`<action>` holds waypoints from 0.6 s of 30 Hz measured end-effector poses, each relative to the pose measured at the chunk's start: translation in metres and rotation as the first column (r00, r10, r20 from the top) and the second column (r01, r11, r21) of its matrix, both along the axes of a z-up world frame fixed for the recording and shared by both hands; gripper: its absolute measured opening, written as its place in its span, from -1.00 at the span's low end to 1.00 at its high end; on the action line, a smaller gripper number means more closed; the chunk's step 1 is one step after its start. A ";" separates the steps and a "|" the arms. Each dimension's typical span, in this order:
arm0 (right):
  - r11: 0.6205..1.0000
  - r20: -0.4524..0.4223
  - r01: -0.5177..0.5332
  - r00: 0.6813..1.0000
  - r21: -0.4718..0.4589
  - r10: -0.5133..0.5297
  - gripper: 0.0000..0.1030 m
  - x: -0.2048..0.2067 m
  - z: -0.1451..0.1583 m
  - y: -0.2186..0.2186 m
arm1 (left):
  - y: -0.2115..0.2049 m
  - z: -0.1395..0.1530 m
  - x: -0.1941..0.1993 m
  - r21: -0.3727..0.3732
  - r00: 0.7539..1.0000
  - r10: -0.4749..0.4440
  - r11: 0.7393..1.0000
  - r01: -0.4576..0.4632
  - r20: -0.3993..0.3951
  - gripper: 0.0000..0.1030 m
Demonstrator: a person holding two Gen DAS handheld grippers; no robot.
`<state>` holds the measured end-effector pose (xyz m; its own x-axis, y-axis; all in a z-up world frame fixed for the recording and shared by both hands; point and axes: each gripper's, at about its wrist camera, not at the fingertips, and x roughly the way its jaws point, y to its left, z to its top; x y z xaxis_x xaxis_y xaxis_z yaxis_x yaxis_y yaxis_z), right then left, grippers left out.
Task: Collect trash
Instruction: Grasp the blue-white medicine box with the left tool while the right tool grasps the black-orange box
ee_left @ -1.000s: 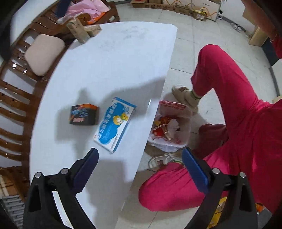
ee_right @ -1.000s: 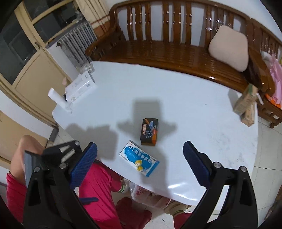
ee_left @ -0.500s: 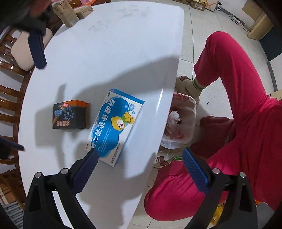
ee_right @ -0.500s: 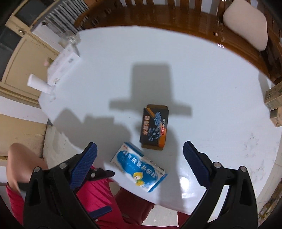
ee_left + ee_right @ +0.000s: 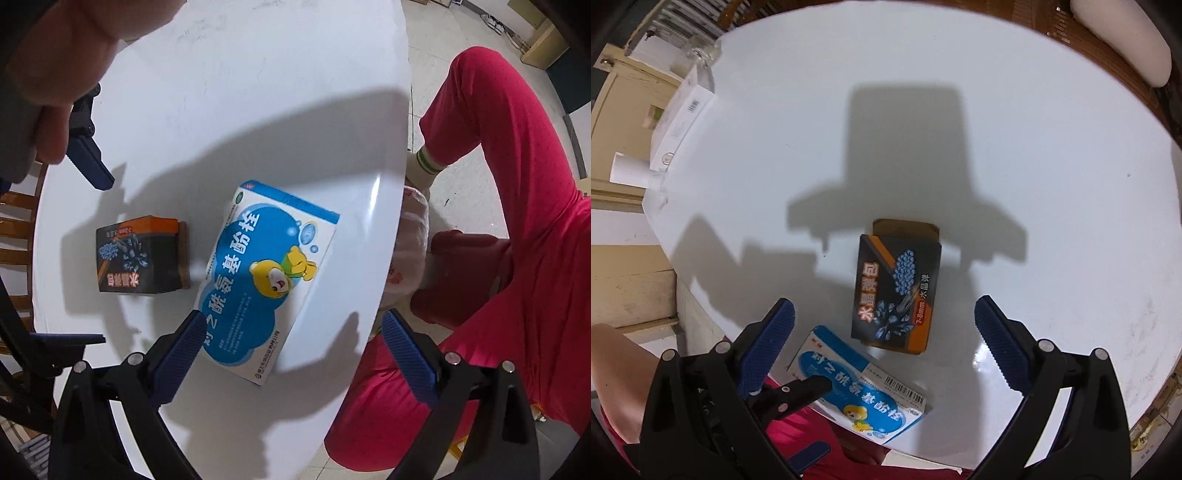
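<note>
Two boxes lie flat on the white table [image 5: 258,92], side by side, not quite touching. Our left gripper [image 5: 293,345] is spread wide, nothing held; the blue-and-white box [image 5: 266,277] sits just ahead of it, near end between the pads, left pad [image 5: 181,350] at its near corner, contact unclear. Beyond the right pad, past the table edge, we note a plastic bag [image 5: 410,251] on the floor, mostly hidden, beside the person's red trousers [image 5: 535,258]. Our right gripper [image 5: 884,343] is also wide open and empty; the black-and-orange box [image 5: 895,291] lies ahead between its pads, clear of both. Blue box [image 5: 864,398] sits nearer, toward the left pad, with the other gripper's finger across it
</note>
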<state>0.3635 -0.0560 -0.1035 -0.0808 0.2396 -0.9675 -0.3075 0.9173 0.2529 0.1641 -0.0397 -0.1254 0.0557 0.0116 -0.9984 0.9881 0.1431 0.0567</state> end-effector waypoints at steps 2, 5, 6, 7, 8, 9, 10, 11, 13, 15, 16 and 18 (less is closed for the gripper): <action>1.000 -0.004 -0.010 1.000 -0.022 0.010 0.85 0.003 -0.007 0.002 | 0.000 -0.004 0.002 0.000 1.000 -0.002 1.000 0.002 -0.002 0.80; 0.999 -0.021 -0.022 1.000 -0.027 0.022 0.85 0.005 -0.015 0.004 | -0.002 -0.008 0.007 -0.003 1.000 0.001 1.000 -0.001 -0.005 0.80; 0.999 -0.019 -0.029 0.999 -0.038 0.028 0.85 0.005 -0.018 0.006 | -0.002 -0.009 0.008 -0.003 1.000 0.001 1.000 -0.001 -0.011 0.80; 0.998 -0.018 -0.030 0.999 -0.051 0.029 0.85 0.006 -0.019 0.008 | -0.002 -0.010 0.008 -0.004 1.000 -0.001 1.000 0.001 -0.008 0.80; 0.998 -0.021 -0.032 0.999 -0.054 0.030 0.85 0.007 -0.021 0.008 | -0.002 -0.011 0.007 -0.008 1.000 -0.009 1.000 0.009 0.001 0.81; 0.998 -0.025 -0.034 0.999 -0.053 0.032 0.85 0.007 -0.023 0.014 | -0.002 -0.011 0.007 -0.011 1.000 -0.016 1.000 0.016 0.004 0.82; 0.998 -0.026 -0.034 0.999 -0.058 0.033 0.85 0.008 -0.025 0.014 | -0.002 -0.011 0.007 -0.015 1.000 -0.021 1.000 0.021 0.005 0.82; 0.997 -0.028 -0.034 0.999 -0.062 0.032 0.85 0.008 -0.026 0.015 | -0.002 -0.011 0.008 -0.020 1.000 -0.022 1.000 0.022 0.000 0.82; 0.997 -0.036 -0.037 0.999 -0.064 0.035 0.85 0.010 -0.030 0.016 | -0.002 -0.010 0.011 -0.025 1.000 -0.024 0.999 0.024 0.000 0.82; 0.998 -0.054 -0.025 0.998 -0.058 0.022 0.86 0.013 -0.035 0.016 | -0.002 -0.009 0.013 -0.025 1.000 -0.023 0.999 0.023 0.000 0.82; 0.998 -0.052 -0.024 0.998 -0.053 0.021 0.85 0.014 -0.035 0.017 | -0.002 -0.009 0.015 -0.029 1.000 -0.023 0.999 0.022 -0.004 0.82; 0.997 -0.050 -0.029 0.998 -0.067 0.026 0.85 0.015 -0.036 0.018 | -0.001 -0.009 0.019 -0.034 1.000 -0.019 0.999 0.018 -0.021 0.82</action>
<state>0.3787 -0.0377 -0.1391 -0.1345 0.1705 -0.9761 -0.3215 0.9243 0.2057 0.1826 -0.0409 -0.1341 0.0341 -0.0233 -0.9991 0.9915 0.1264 0.0309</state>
